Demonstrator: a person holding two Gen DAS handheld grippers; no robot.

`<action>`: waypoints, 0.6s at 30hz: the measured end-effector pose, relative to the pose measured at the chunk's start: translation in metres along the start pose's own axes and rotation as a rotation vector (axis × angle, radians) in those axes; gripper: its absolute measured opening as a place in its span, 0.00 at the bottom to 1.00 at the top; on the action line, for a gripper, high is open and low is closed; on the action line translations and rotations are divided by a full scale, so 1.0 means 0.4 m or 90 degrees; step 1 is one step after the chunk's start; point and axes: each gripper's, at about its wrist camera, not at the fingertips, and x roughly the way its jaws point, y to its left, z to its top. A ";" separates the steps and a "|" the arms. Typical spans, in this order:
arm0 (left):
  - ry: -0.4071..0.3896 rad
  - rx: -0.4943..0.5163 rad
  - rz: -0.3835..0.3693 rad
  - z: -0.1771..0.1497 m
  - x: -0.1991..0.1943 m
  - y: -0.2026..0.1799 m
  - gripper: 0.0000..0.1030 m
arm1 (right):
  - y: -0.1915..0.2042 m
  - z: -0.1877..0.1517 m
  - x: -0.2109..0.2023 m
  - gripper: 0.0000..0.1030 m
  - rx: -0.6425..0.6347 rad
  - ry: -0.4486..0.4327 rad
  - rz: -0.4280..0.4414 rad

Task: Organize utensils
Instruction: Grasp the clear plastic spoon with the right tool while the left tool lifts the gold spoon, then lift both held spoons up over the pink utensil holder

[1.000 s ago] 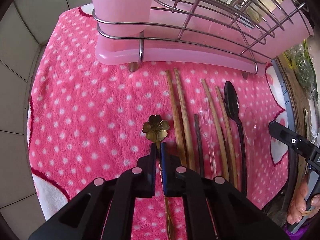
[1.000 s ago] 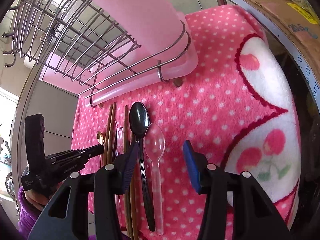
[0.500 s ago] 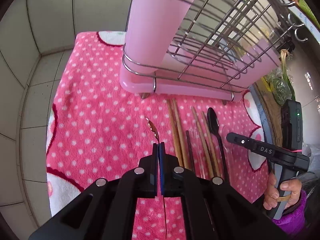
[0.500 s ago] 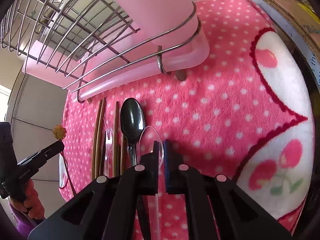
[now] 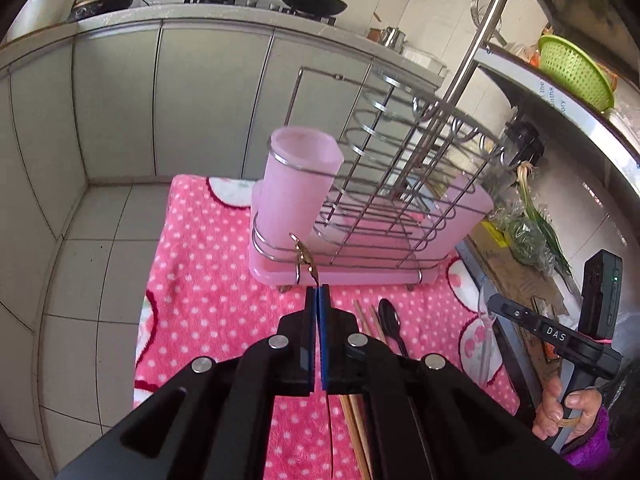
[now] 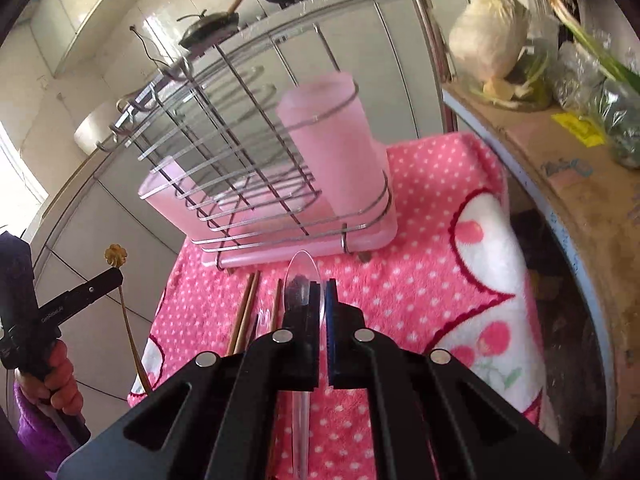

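Utensils are being carried: left tool [image 5: 318, 300] is pinching a gold flower-handled spoon [image 5: 304, 258], right tool [image 6: 323, 300] is gripping a clear plastic spoon [image 6: 302, 276], both mid-frame above the pink blanket [image 5: 200, 280]. Next move likely calls for dropping them into the pink holder cup [image 5: 300, 184].
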 end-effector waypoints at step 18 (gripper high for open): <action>-0.246 0.023 -0.010 0.320 -0.148 -0.062 0.01 | 0.074 0.364 -0.220 0.03 -0.065 -0.359 0.025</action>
